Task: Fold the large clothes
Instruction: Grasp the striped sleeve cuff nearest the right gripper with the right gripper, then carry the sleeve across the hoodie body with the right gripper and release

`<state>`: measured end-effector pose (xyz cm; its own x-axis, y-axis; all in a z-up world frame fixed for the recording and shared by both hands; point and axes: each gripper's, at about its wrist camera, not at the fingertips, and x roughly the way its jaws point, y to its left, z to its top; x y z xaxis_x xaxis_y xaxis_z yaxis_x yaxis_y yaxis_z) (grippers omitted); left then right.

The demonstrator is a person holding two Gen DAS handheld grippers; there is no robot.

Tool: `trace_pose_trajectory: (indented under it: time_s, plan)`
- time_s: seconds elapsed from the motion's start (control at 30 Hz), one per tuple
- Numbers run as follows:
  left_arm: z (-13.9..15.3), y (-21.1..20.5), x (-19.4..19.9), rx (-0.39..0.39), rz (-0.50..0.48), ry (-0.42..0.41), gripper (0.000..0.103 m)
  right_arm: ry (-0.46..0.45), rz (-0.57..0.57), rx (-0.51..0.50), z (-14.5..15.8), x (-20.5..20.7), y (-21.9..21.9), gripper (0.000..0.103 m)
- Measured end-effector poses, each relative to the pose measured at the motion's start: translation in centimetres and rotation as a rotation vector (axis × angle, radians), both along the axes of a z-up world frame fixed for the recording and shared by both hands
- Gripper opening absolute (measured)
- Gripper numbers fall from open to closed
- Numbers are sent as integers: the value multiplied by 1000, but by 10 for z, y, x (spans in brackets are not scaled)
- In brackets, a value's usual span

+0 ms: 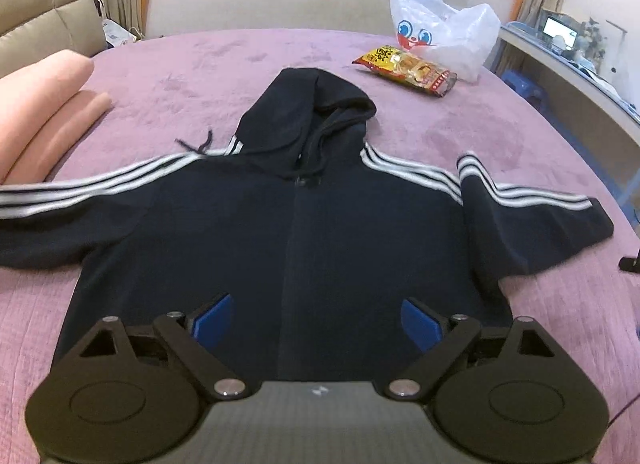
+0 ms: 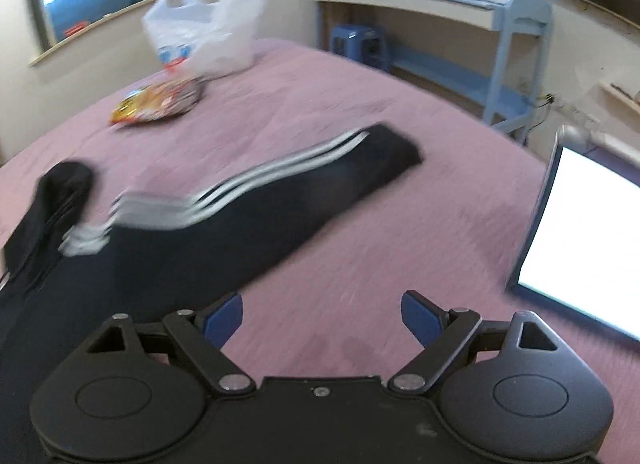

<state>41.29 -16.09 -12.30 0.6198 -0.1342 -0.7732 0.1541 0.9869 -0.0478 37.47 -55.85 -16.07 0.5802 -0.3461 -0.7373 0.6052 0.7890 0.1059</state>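
A dark navy zip hoodie (image 1: 288, 224) with white sleeve stripes lies flat, front up, on the purple bedspread (image 1: 200, 76), hood pointing away, both sleeves spread out. My left gripper (image 1: 316, 318) is open and empty above the hoodie's lower front. In the right wrist view the hoodie's right sleeve (image 2: 280, 192) stretches away to the right, with the hood (image 2: 52, 204) at far left. My right gripper (image 2: 322, 318) is open and empty, over bare bedspread (image 2: 400, 224) just right of the hoodie's body. That view is motion-blurred.
A snack packet (image 1: 406, 70) and a white plastic bag (image 1: 440, 36) lie at the far side of the bed. Folded pink bedding (image 1: 40, 104) lies at the left. A lit laptop screen (image 2: 580, 232) stands at the bed's right edge. A blue shelf (image 2: 500, 44) stands beyond.
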Motion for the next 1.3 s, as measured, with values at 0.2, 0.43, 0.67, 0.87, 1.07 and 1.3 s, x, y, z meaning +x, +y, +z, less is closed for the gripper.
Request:
trace_pose_trajectory:
  time_s: [0.2, 0.43, 0.67, 0.87, 1.07, 1.3]
  plan:
    - [-6, -26, 43, 14, 27, 16, 92, 10, -102, 98, -27, 79, -121, 102]
    - [-25, -44, 67, 48, 37, 61, 92, 20, -197, 289, -80, 129, -202, 101]
    - [-43, -47, 79, 73, 68, 105, 92, 0, -184, 264, -99, 145, -198, 43]
    - [-49, -60, 84, 66, 57, 111, 92, -65, -154, 54, -48, 118, -172, 14]
    - [-71, -91, 106, 24, -26, 46, 90, -17, -362, -296, 11, 54, -140, 14]
    - [-127, -148, 147, -107, -279, 25, 93, 66, -303, -295, -5, 52, -110, 14]
